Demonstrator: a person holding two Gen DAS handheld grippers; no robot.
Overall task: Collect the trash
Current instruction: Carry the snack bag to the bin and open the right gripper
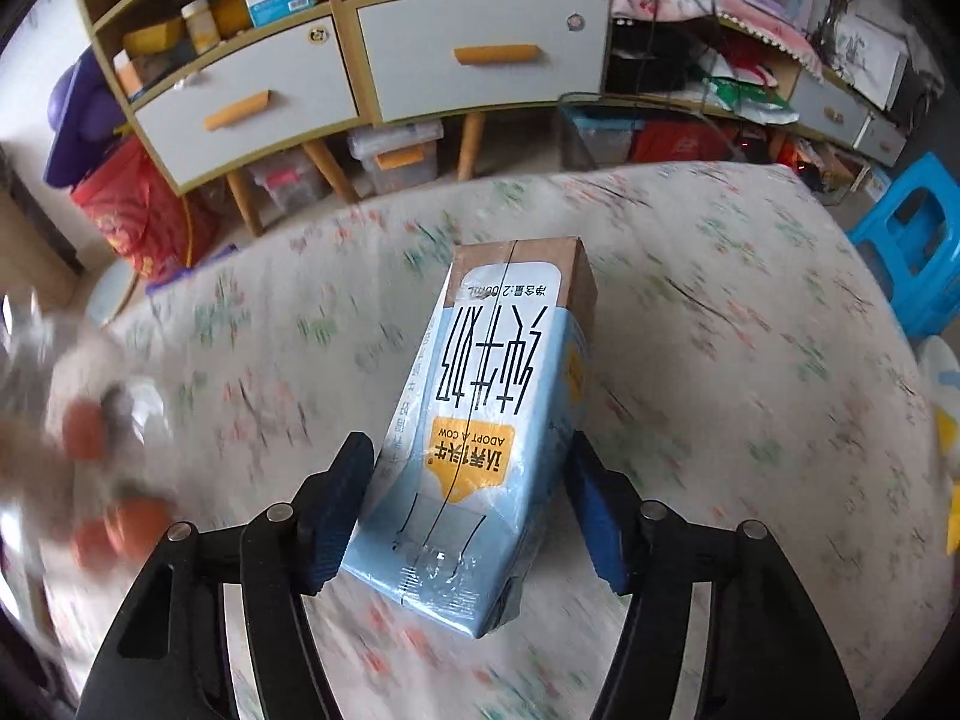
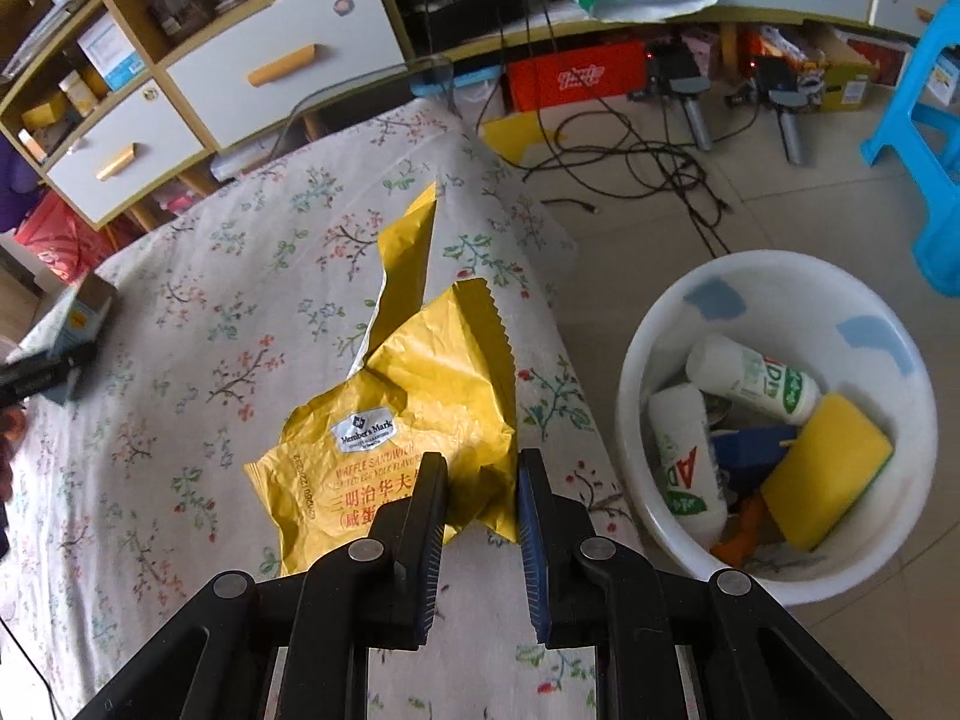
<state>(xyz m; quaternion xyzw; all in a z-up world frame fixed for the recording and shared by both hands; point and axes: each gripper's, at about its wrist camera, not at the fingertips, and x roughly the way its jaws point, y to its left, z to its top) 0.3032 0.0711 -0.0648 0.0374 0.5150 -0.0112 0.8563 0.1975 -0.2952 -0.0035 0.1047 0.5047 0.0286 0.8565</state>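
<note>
Two pieces of trash are in play, and we take the white bin (image 2: 780, 576) on the floor as our landmark. Our right gripper (image 2: 480, 492) has its jaws pinched on a fold of the yellow snack wrapper (image 2: 420, 384), which sits at the edge of the flowered bed cover (image 2: 240, 276) just beside the bin. Our left gripper (image 1: 468, 480) straddles the blue milk carton (image 1: 498, 396), which lies on the same cover, well apart from the bin on the far side of the wrapper. Its jaws stand partly closed around the carton; one pad looks to be at the carton's side, the other seems just short of it, so we judge the grip not yet made.

To do this step well, we carry the wrapper over the rim before letting go, since such a light, crumpled sheet could drift or catch on the cover. The bin already holds two white bottles (image 2: 750, 378), a yellow sponge (image 2: 822, 468) and some scraps, so we aim for the open space. On the carton, we close squarely across its flat sides, because a skewed pinch may twist it loose.
</note>
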